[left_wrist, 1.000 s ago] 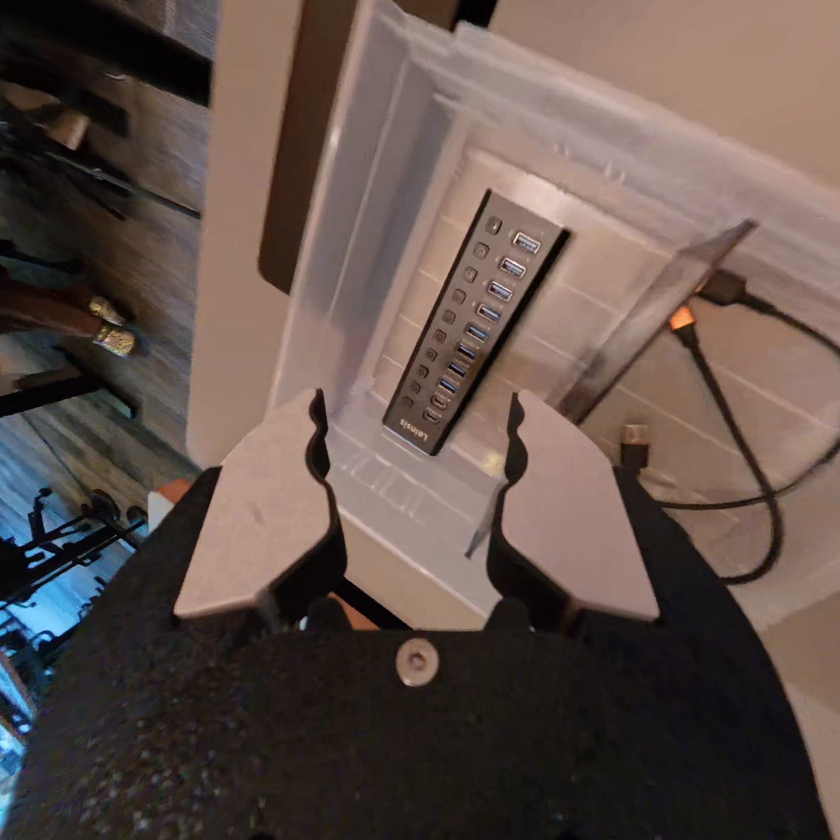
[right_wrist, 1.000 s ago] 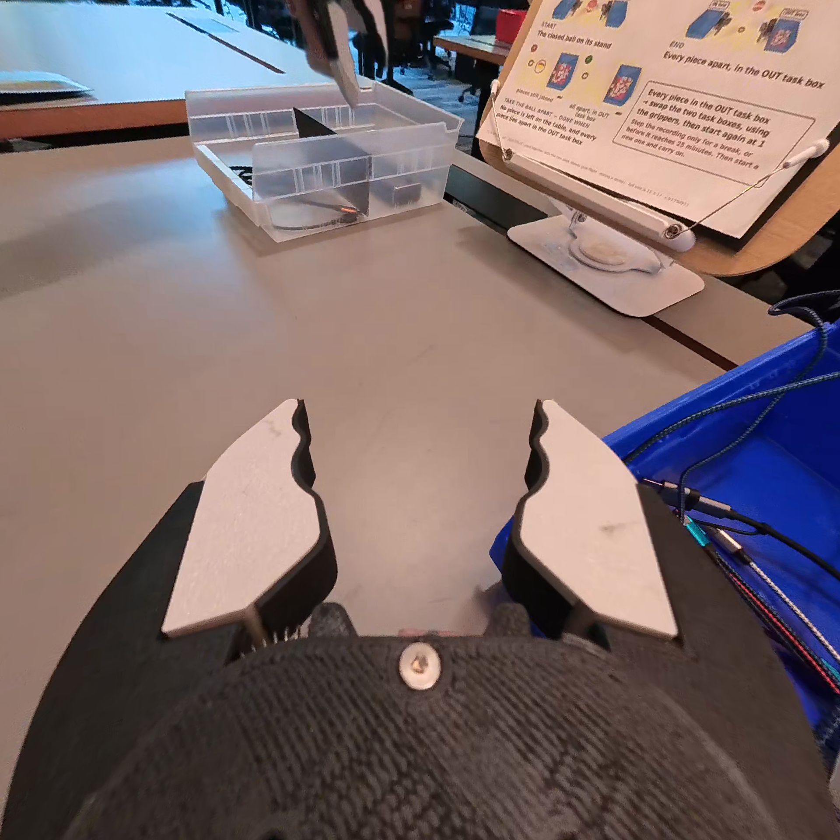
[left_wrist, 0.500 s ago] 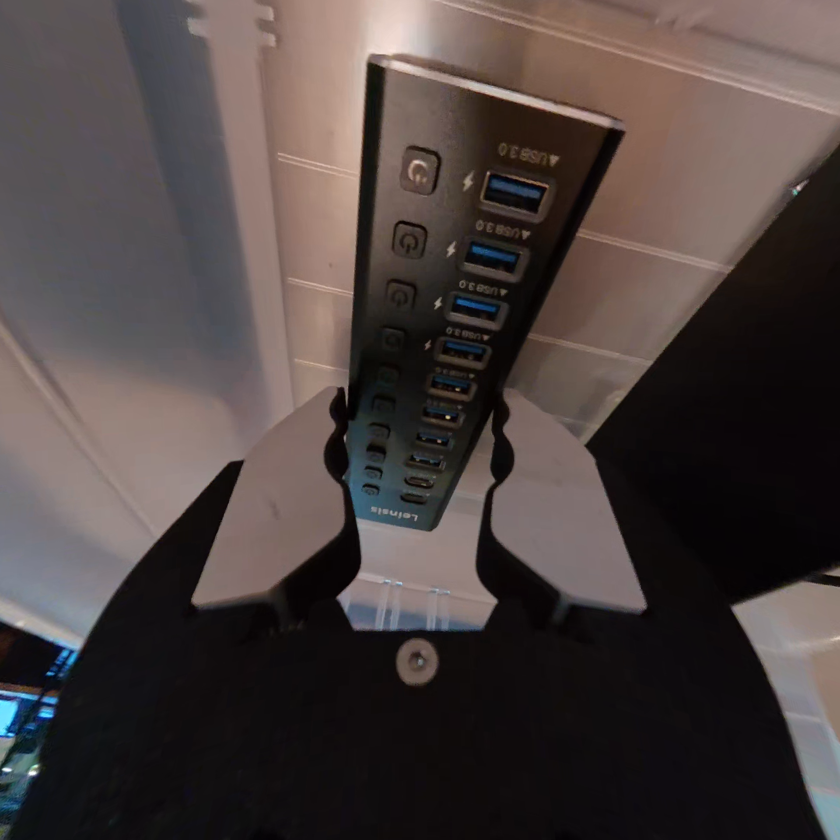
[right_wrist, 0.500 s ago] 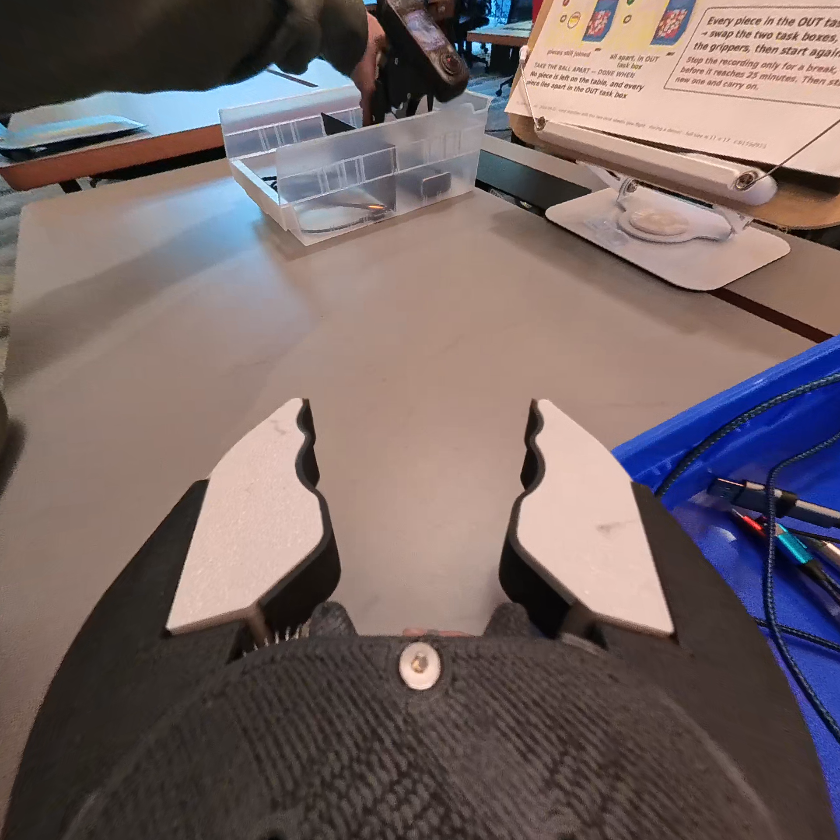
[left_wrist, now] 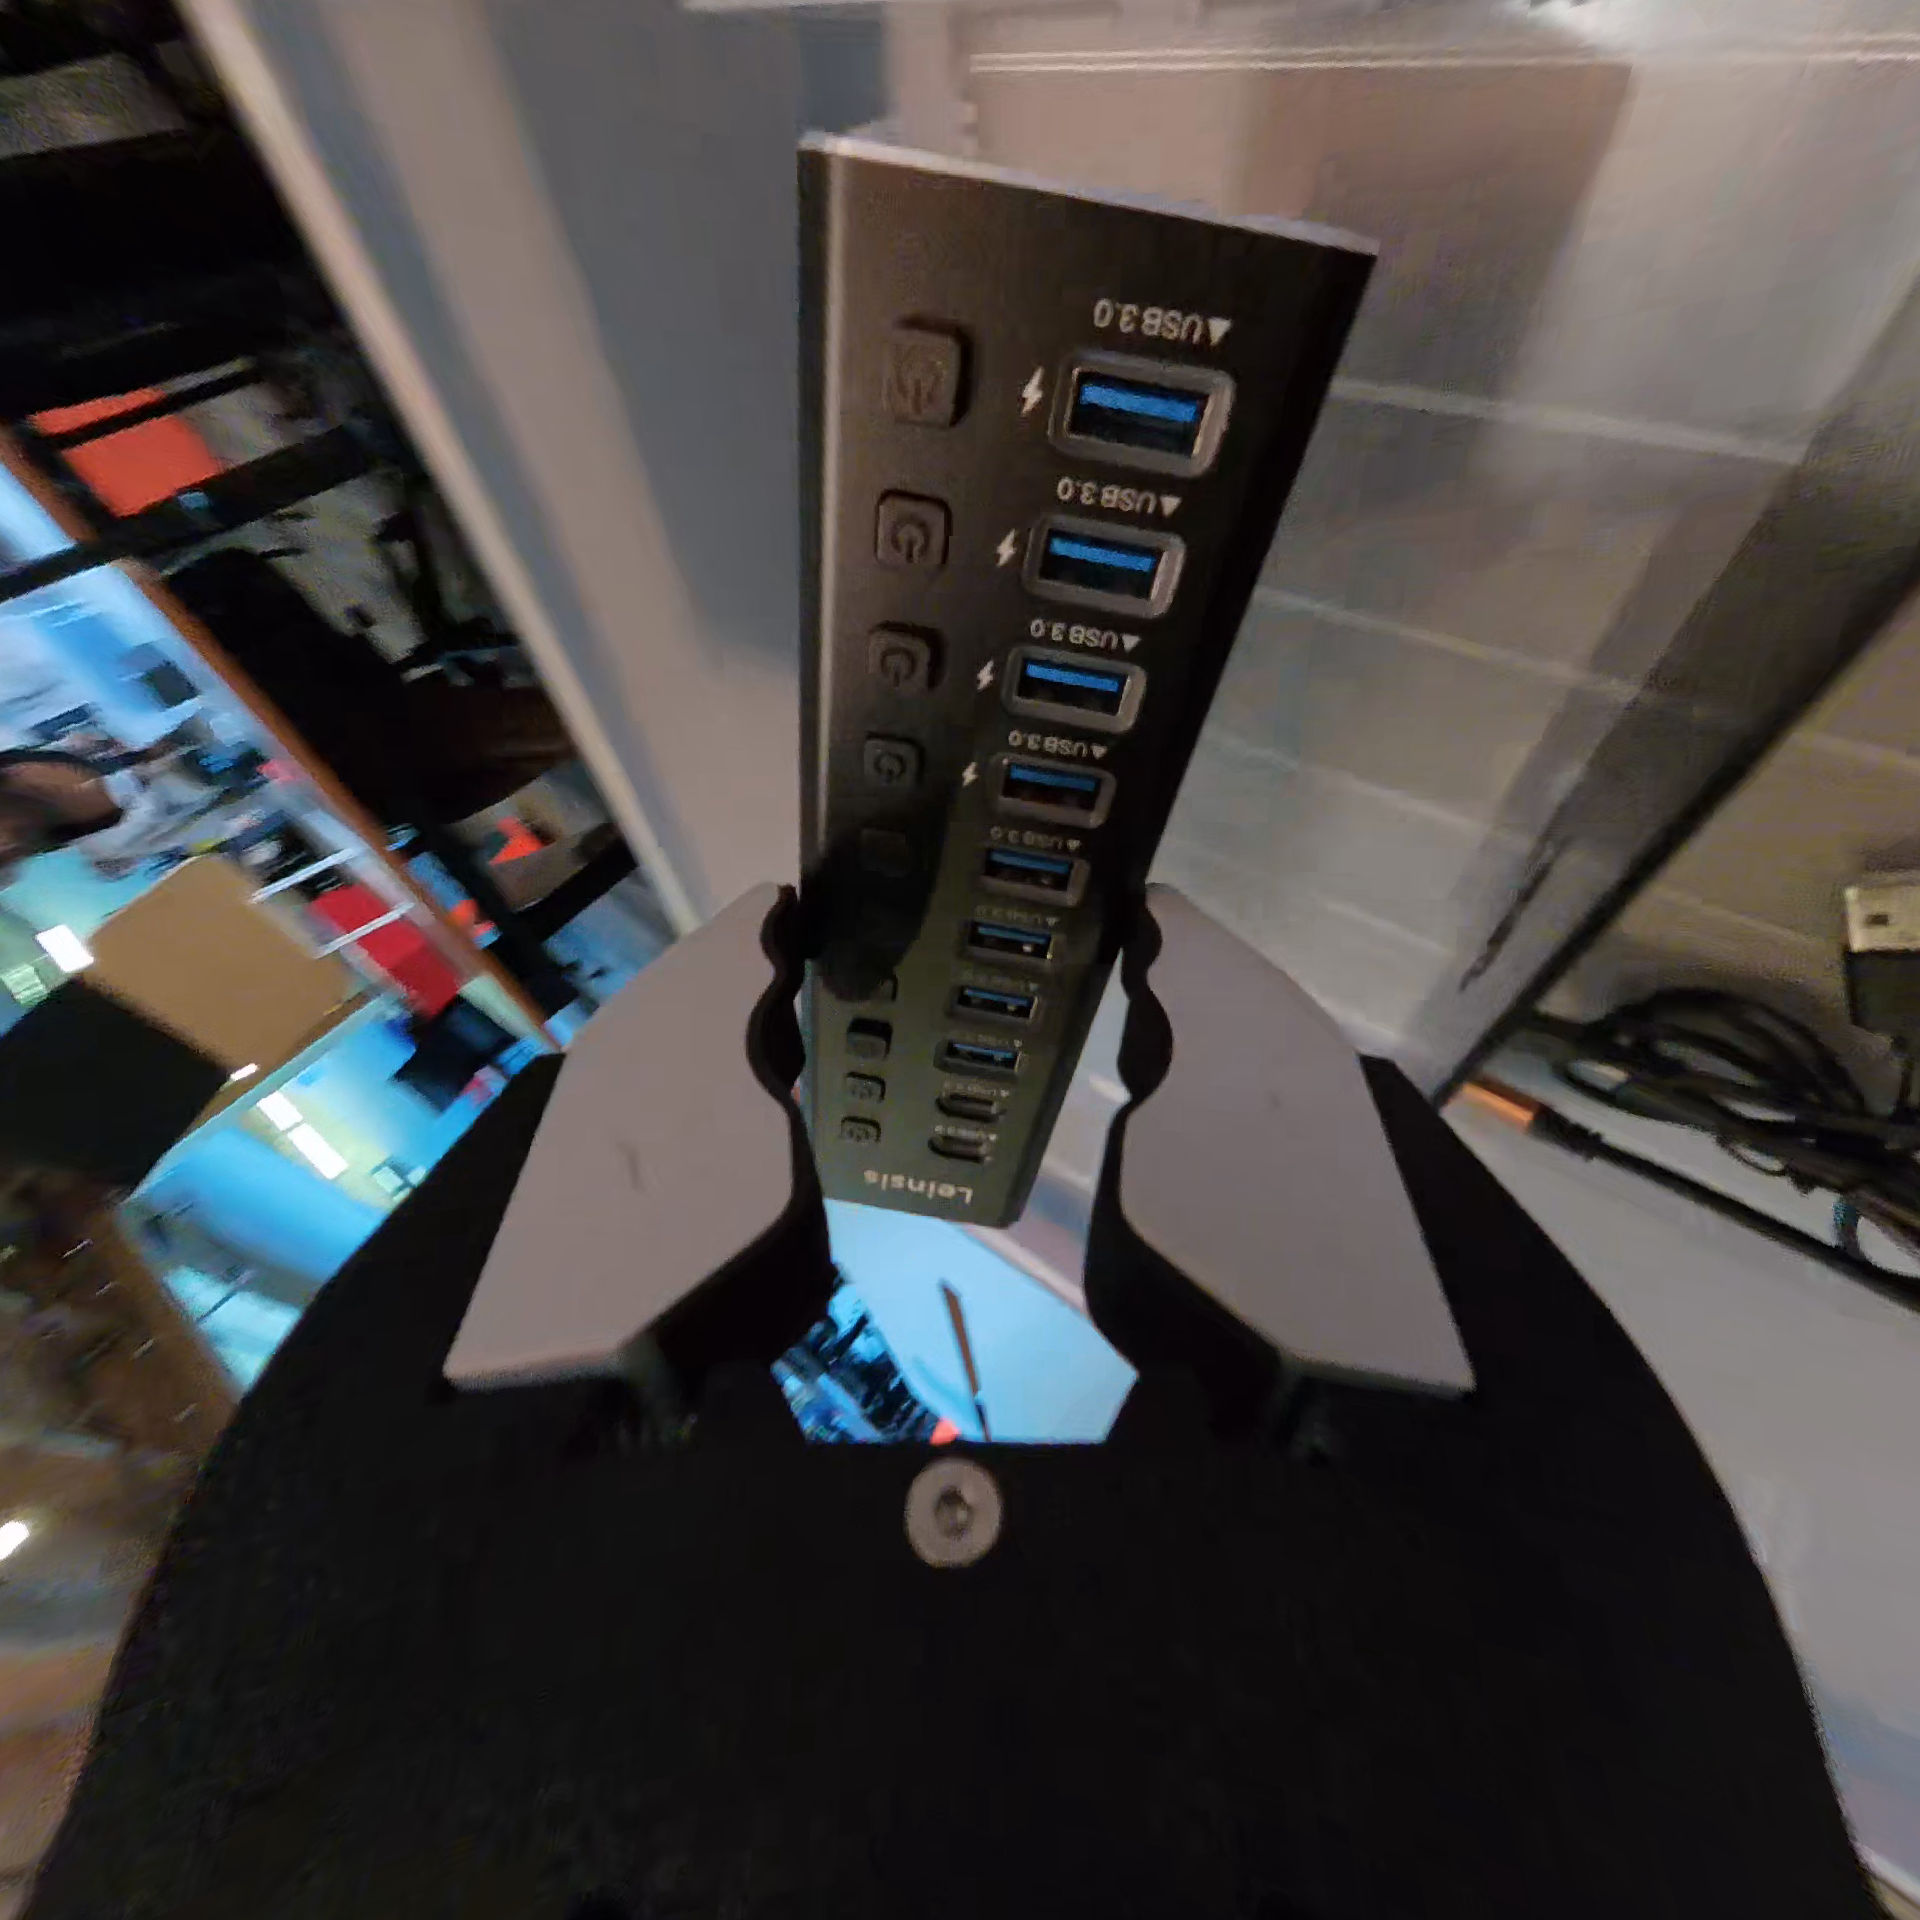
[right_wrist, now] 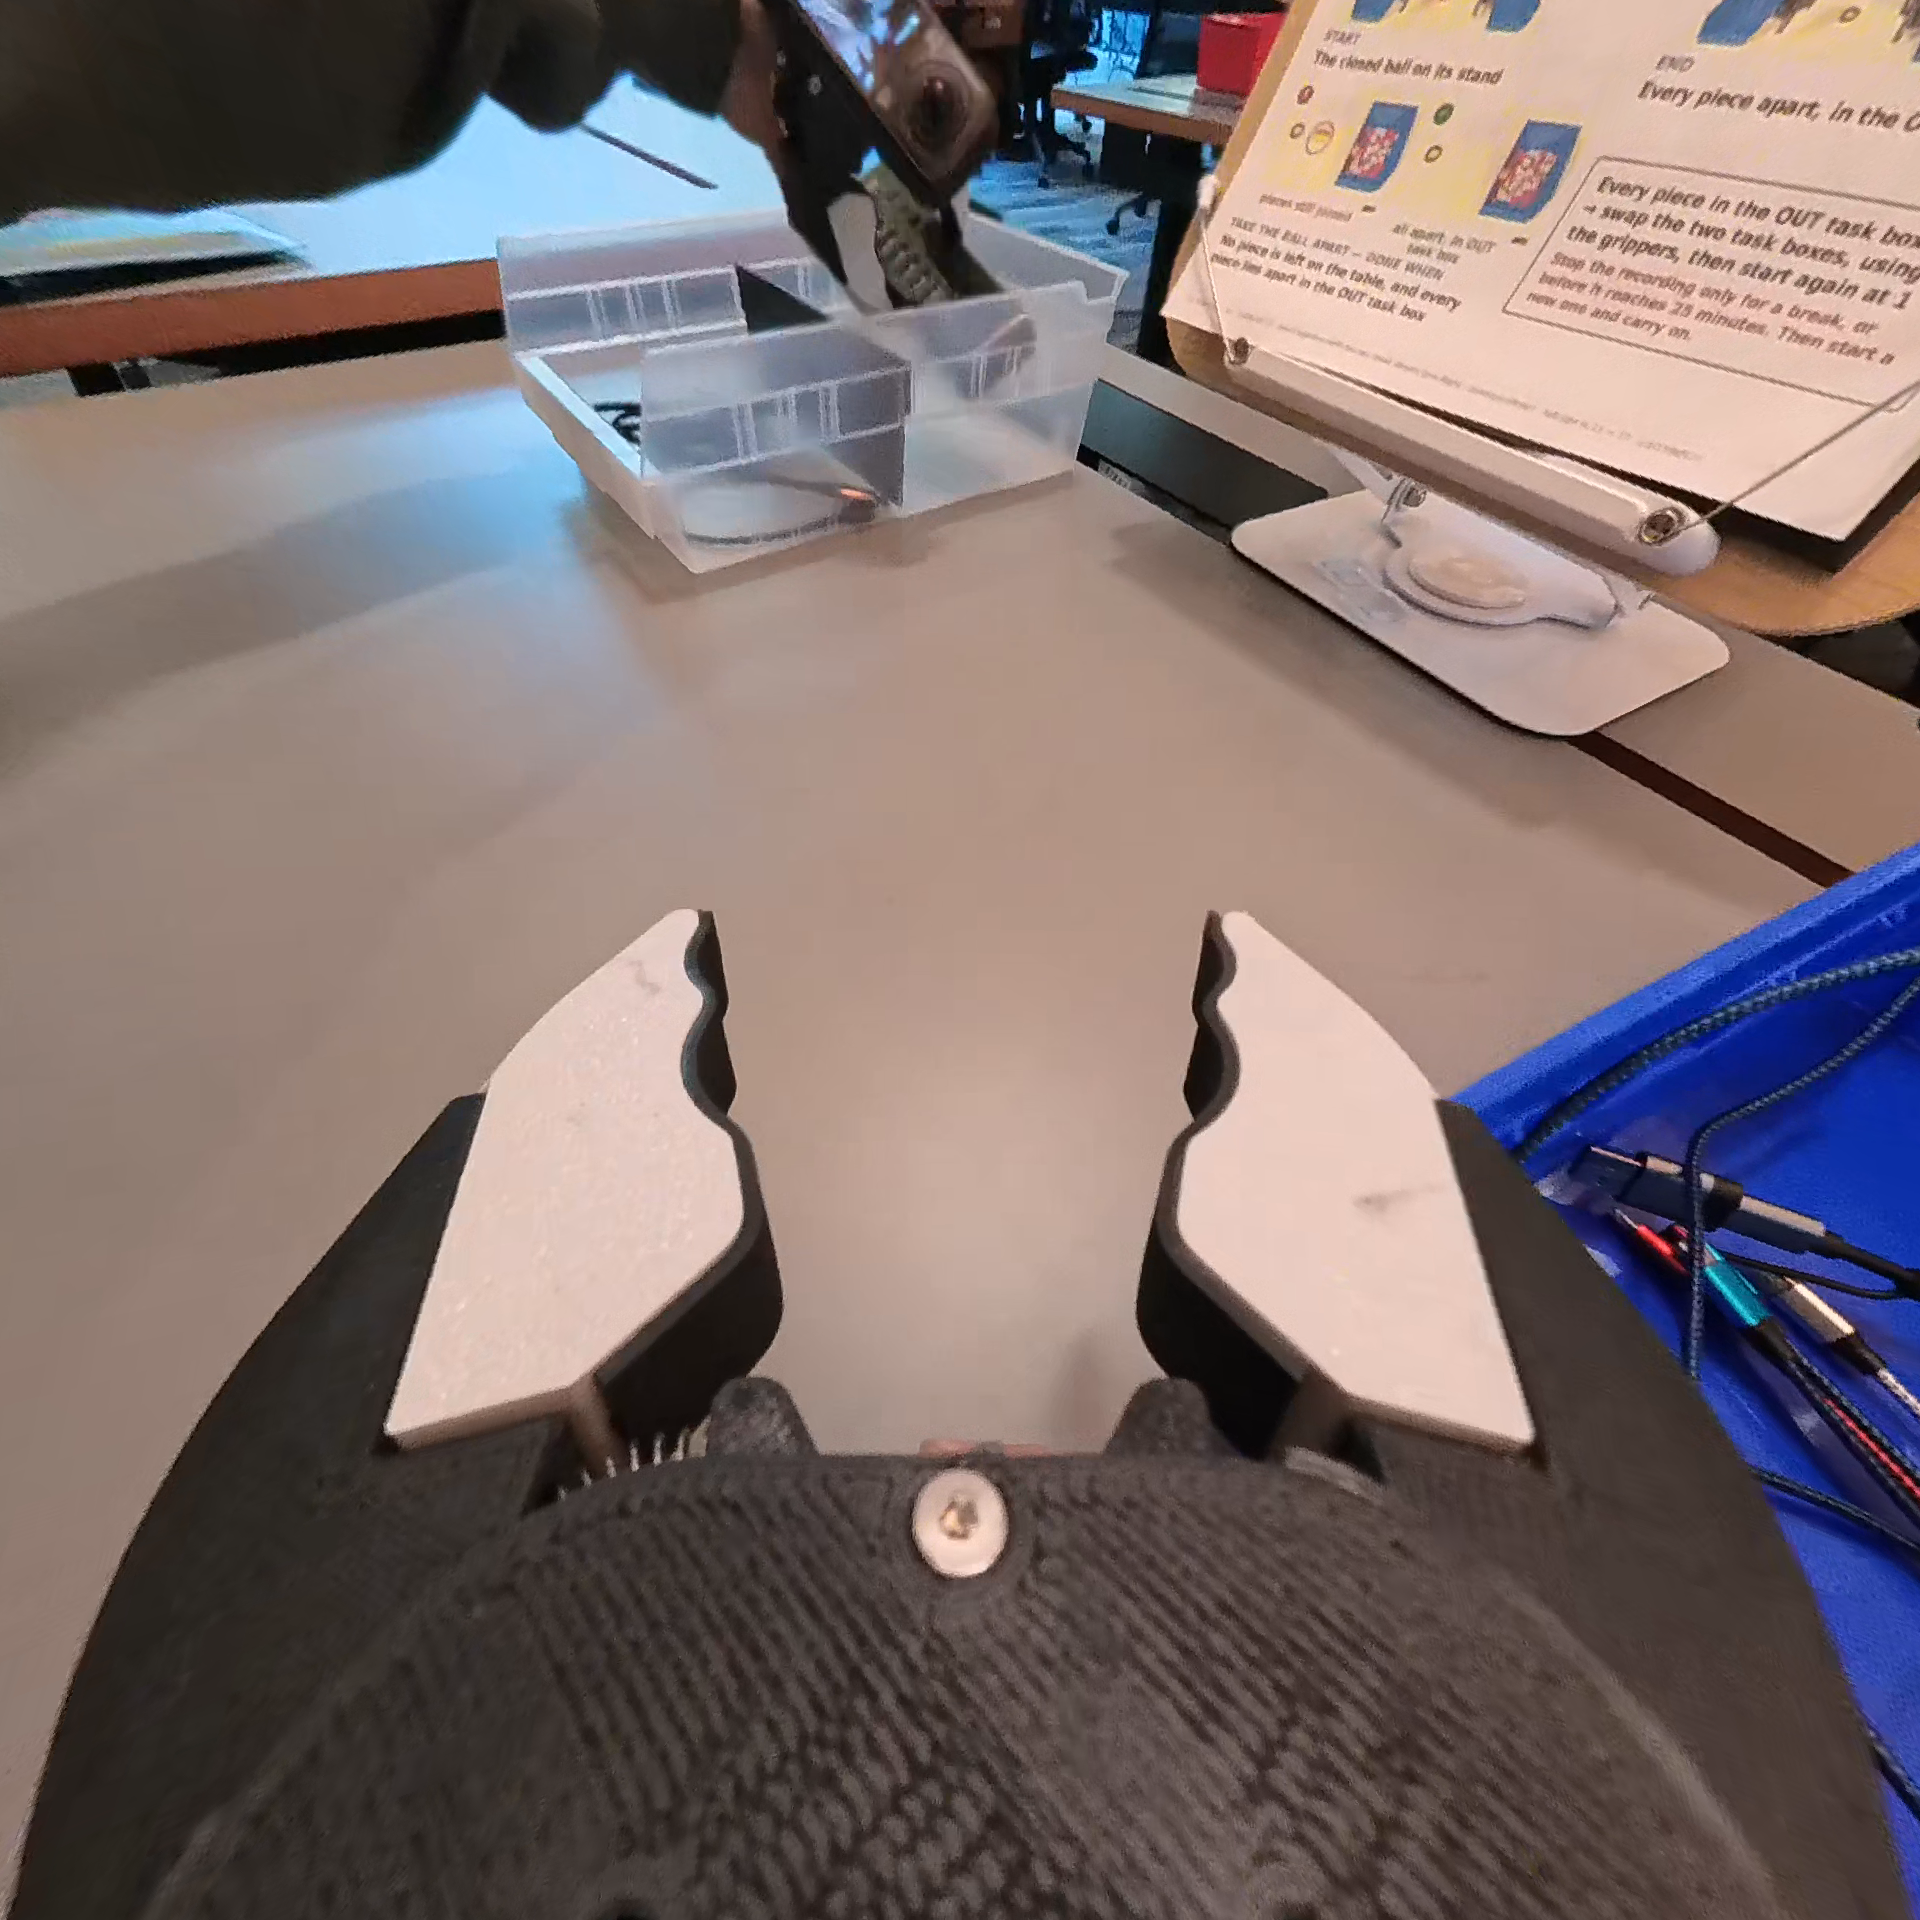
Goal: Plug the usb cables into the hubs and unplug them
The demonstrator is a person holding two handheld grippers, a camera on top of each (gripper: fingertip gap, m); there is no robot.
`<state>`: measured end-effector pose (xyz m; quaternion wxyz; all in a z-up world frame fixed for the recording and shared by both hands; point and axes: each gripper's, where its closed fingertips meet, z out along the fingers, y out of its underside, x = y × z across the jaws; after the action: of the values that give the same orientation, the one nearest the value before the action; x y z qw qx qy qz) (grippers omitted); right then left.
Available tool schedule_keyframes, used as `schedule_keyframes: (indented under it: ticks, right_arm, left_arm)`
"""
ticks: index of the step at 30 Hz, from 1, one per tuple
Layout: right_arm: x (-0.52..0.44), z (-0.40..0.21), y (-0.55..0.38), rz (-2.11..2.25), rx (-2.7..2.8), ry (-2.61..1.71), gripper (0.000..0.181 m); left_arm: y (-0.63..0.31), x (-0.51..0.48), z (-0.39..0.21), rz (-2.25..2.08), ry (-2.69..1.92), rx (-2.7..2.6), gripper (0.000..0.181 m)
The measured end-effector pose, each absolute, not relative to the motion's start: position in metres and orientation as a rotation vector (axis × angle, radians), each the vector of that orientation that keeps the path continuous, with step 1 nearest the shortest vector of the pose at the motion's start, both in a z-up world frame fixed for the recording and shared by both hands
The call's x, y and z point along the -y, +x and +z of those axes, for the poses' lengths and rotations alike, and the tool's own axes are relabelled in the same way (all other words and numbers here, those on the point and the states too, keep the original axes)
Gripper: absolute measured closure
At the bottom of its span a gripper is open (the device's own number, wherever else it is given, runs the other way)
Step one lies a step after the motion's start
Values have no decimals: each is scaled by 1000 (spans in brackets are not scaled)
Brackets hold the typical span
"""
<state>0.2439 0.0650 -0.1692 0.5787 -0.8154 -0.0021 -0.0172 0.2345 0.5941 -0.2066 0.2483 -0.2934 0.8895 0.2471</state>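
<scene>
My left gripper (left_wrist: 961, 935) is shut on the lower end of a long black USB hub (left_wrist: 1039, 623) with a row of blue ports. It holds the hub tilted above the clear plastic bin (left_wrist: 1507, 520). In the right wrist view the left gripper (right_wrist: 883, 239) shows far off over that bin (right_wrist: 997, 416), the hub (right_wrist: 914, 249) between its fingers. A black cable (left_wrist: 1714, 1060) with a USB plug (left_wrist: 1881, 935) lies in the bin's other compartment, behind a dark divider (left_wrist: 1662, 831). My right gripper (right_wrist: 956, 935) is open and empty, low over the grey table (right_wrist: 727, 727).
A blue bin (right_wrist: 1766, 1039) with several loose cables (right_wrist: 1714, 1205) stands right beside my right gripper. An instruction sheet on a white stand (right_wrist: 1475, 592) is at the back right. A person's dark sleeve (right_wrist: 260, 94) reaches in from the top left. Tip to tip, the grippers are about 55 centimetres apart.
My left gripper went down into the clear bin, closed on the hub's lower end and lifted it up and tilted. My right gripper stayed open and shifted only slightly.
</scene>
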Motion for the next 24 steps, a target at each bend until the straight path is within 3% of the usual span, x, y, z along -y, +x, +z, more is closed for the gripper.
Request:
schedule_keyframes:
  ticks: [6,12,20,24]
  right_arm:
    - [-79,-155,237,-41,-73,-1824,95]
    - [-94,-146,229,-36,-201,-1743,87]
    - [-100,-109,202,-28,-230,-1554,84]
    - [-99,-99,187,74,-226,-1511,91]
  left_arm:
    - [226,-556,-119,721,-699,-2129,123]
    - [206,-440,-49,618,-539,-1917,123]
    - [190,-240,-68,406,-331,-1753,123]
    - [185,-164,-80,321,-223,-1709,123]
